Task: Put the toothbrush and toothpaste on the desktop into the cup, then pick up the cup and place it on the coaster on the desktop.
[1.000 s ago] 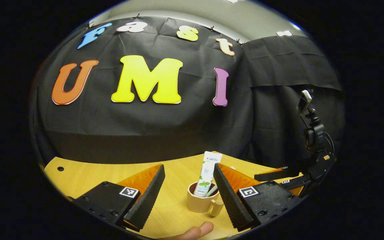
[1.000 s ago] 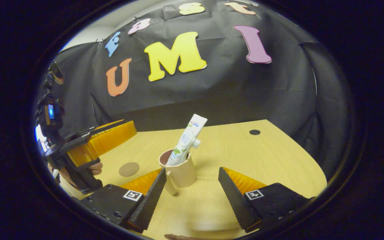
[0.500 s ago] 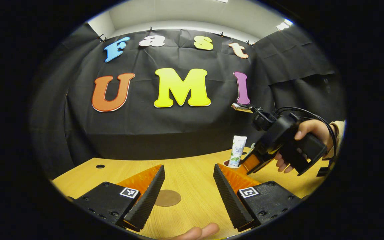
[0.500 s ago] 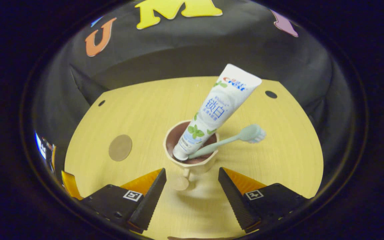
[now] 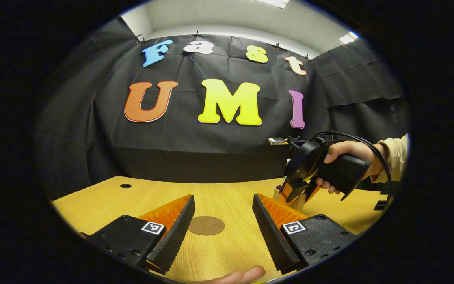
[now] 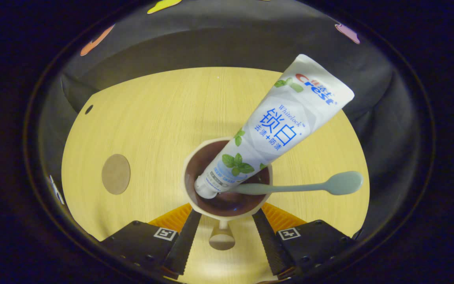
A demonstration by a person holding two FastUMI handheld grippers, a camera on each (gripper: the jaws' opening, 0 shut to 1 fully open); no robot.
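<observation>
The table carries the cup with the toothpaste and toothbrush leaning inside. The right gripper straddles the cup's handle, fingers near it; contact unclear. The left gripper hangs spread wide above the coaster.

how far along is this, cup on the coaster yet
Not yet. Done: the toothpaste and toothbrush both stand in the cup. In hand: the right gripper straddles the cup's handle; whether it grips is unclear. Left: carry the cup to the bare coaster. The left gripper is open.
</observation>
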